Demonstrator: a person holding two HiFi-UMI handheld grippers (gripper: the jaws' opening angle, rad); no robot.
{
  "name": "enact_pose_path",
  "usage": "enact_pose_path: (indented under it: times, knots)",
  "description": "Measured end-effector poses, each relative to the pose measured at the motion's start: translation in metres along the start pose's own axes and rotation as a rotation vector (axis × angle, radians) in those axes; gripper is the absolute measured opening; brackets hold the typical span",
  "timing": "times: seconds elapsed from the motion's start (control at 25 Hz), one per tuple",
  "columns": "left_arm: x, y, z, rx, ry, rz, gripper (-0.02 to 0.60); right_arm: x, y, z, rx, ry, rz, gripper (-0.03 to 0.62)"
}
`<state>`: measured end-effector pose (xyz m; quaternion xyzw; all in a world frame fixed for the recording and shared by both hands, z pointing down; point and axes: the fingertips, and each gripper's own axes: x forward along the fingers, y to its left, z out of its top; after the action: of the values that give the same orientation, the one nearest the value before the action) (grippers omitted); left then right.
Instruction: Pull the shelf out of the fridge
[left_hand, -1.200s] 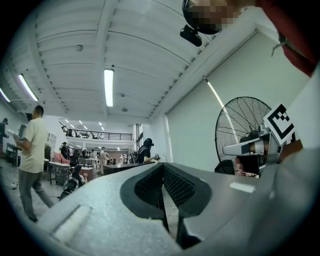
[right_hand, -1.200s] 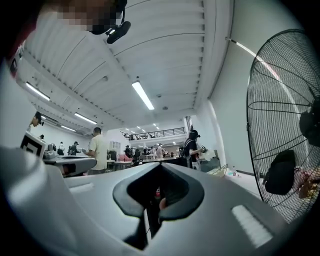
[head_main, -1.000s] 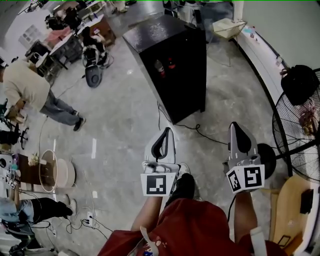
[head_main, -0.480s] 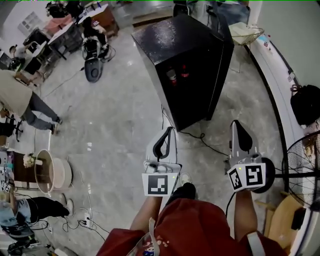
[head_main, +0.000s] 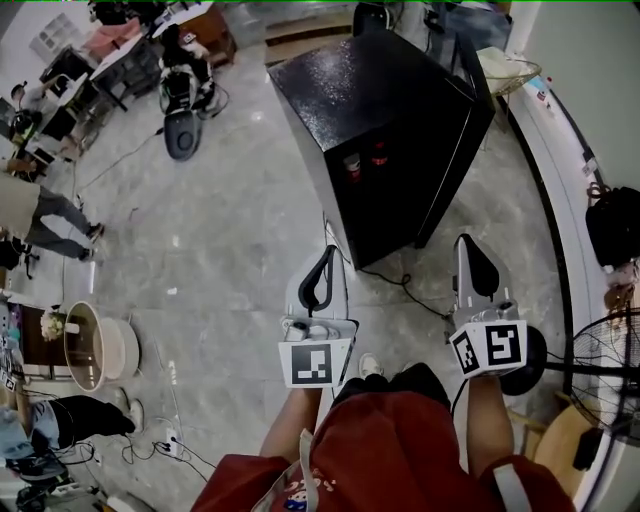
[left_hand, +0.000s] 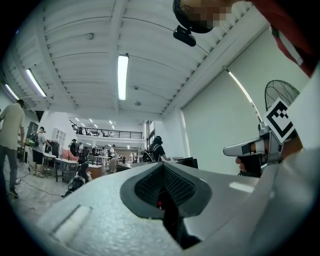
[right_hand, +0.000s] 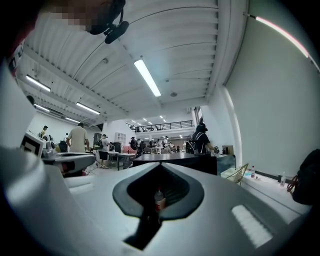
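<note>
A black fridge (head_main: 400, 130) stands on the floor ahead of me, and two bottles (head_main: 352, 165) show through its front. I cannot make out the shelf itself. My left gripper (head_main: 329, 252) is held before my body, shut and empty, its tips a short way in front of the fridge's lower front corner. My right gripper (head_main: 467, 243) is beside it, also shut with nothing in it. In the right gripper view the closed jaws (right_hand: 157, 192) point at the fridge (right_hand: 175, 162), and a bottle (right_hand: 159, 200) shows through the notch. In the left gripper view the jaws (left_hand: 162, 195) are closed too.
A cable (head_main: 400, 285) runs over the floor from the fridge. A standing fan (head_main: 610, 390) and its round base (head_main: 527, 362) are at my right, with a black bag (head_main: 612, 225) by the wall. A round white tub (head_main: 95, 345), desks and people (head_main: 40, 210) fill the left.
I have moved towards the fridge, which now lies nearer and larger in the head view. Both grippers keep their place before my body and stay shut. The person at the left has walked further left.
</note>
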<state>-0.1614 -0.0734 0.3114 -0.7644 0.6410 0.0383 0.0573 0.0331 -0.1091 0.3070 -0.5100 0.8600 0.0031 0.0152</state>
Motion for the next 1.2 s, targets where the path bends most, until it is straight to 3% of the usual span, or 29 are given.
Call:
enact_pose_path:
  times: [0.36,0.64,0.88,1.2]
  knots:
    - [0.05,-0.001,0.0,0.056,0.004,0.054,0.006,0.048,-0.037,-0.004,0.033,-0.009,0.054,-0.002]
    - [0.115,-0.035,-0.012,0.122,0.014,0.139,0.006,0.101,-0.103,-0.014,0.058,-0.029,0.145,-0.002]
    - [0.118,-0.032,-0.021,0.122,0.089,0.237,0.006,0.126,-0.102,-0.022,0.091,-0.01,0.242,-0.002]
    - [0.12,-0.032,-0.055,0.101,0.192,0.305,0.006,0.152,-0.1,-0.049,0.125,0.035,0.304,-0.002]
